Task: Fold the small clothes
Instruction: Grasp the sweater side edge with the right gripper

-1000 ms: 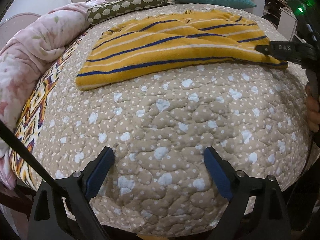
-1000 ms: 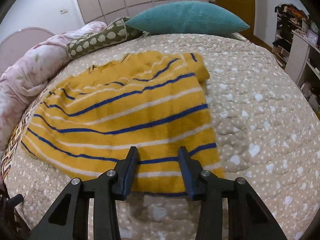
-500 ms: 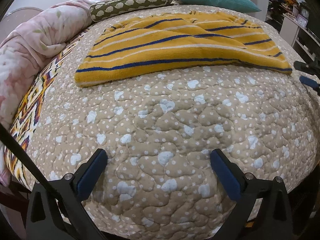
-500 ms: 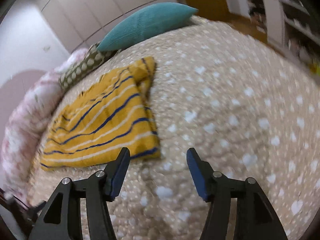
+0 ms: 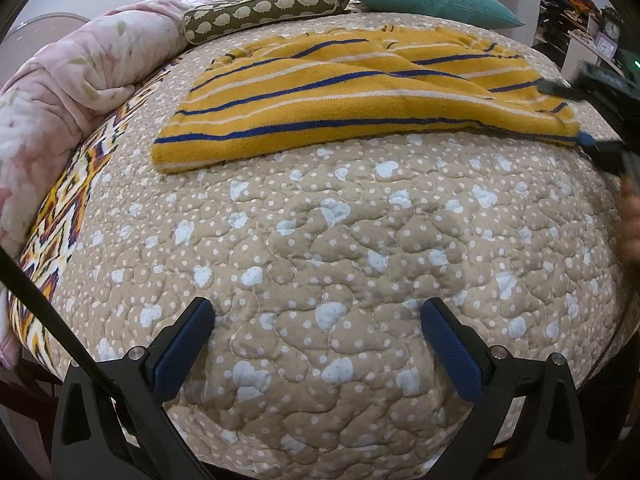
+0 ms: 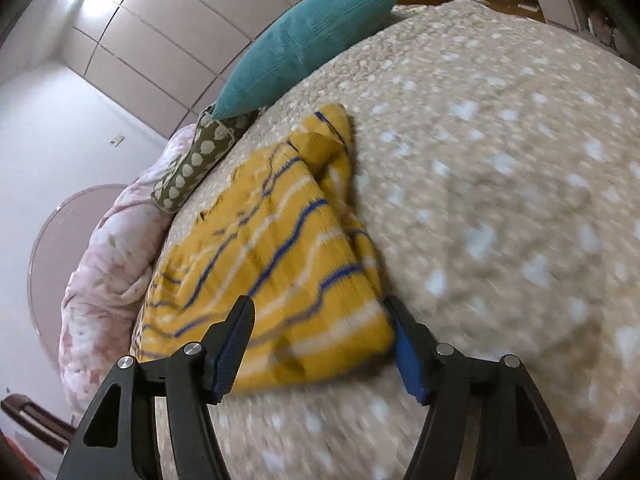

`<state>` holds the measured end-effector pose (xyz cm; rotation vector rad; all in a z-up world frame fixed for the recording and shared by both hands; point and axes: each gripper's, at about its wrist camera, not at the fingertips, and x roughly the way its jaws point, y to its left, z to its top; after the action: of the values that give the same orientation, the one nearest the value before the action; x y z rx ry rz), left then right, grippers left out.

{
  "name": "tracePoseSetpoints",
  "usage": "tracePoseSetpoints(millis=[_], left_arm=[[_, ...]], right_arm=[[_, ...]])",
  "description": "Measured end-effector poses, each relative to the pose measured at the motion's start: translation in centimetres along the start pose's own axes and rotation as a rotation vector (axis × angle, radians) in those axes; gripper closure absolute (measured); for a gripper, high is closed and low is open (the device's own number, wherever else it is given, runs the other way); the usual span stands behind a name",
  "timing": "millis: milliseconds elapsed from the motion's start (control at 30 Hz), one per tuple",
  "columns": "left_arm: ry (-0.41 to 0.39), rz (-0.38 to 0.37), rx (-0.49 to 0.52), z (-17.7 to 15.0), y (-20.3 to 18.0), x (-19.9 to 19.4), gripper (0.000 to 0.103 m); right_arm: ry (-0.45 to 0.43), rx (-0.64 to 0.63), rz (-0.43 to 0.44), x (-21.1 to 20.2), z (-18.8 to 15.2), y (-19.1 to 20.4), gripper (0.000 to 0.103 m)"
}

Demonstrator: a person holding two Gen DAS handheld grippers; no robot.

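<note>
The left gripper [image 5: 316,328] hangs low over the near edge of the bed, its blue-padded fingers [image 5: 184,344] spread wide with only the quilted beige bedspread [image 5: 320,248] between them. Well ahead of it lies the yellow striped garment [image 5: 320,100], folded flat on the bedspread.

The right gripper [image 6: 320,336] sits at the garment's [image 6: 272,264] near right corner. Its jaws stand apart, one finger over the cloth and the other at the cloth's right edge, so the corner lies between them; the view is blurred, and whether the pads touch the fabric cannot be told. From the left wrist camera this gripper [image 5: 588,120] shows at the far right, at that same corner.

Beyond the garment, a teal pillow [image 6: 308,40] and an olive patterned bolster [image 6: 196,160] rest at the head of the bed. A pink floral comforter [image 5: 68,92] is bunched along the left side.
</note>
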<state>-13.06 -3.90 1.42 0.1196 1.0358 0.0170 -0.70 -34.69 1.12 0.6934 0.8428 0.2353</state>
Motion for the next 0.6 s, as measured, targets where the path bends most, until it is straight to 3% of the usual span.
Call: tracePoseSetpoints(millis=[100, 167, 200, 233, 267, 333, 400, 600], left_arm=[[-0.001, 0.003, -0.001, 0.0, -0.1, -0.1, 0.000], [-0.006, 0.010, 0.012, 0.0, -0.2, -0.5, 0.003], [-0.025, 0.009, 0.026, -0.1, -0.4, -1.0, 0.023], [-0.056, 0.017, 0.061, -0.1, -0.9, -1.7, 0.043], [-0.079, 0.044, 0.096, -0.1, -1.5, -2.2, 0.048], [-0.128, 0.103, 0.146, -0.2, -2.5, -3.1, 0.049], [-0.139, 0.110, 0.159, -0.3, -2.8, -3.4, 0.047], [-0.119, 0.059, 0.073, -0.1, -0.8, -3.9, 0.037]], right_arm=[[-0.001, 0.014, -0.001, 1.7, 0.9, 0.8, 0.036], [0.012, 0.046, -0.002, 2.3, 1.4, 0.7, 0.059], [0.030, 0.072, 0.011, 2.6, 1.6, 0.4, 0.073], [0.044, 0.097, 0.022, 2.8, 1.8, 0.0, 0.076], [0.049, 0.115, 0.029, 2.9, 1.8, -0.4, 0.077], [0.054, 0.116, 0.031, 2.8, 1.8, -0.7, 0.077], [0.053, 0.107, 0.019, 2.7, 1.6, -0.6, 0.077], [0.060, 0.081, -0.009, 3.1, 1.8, -0.1, 0.077]])
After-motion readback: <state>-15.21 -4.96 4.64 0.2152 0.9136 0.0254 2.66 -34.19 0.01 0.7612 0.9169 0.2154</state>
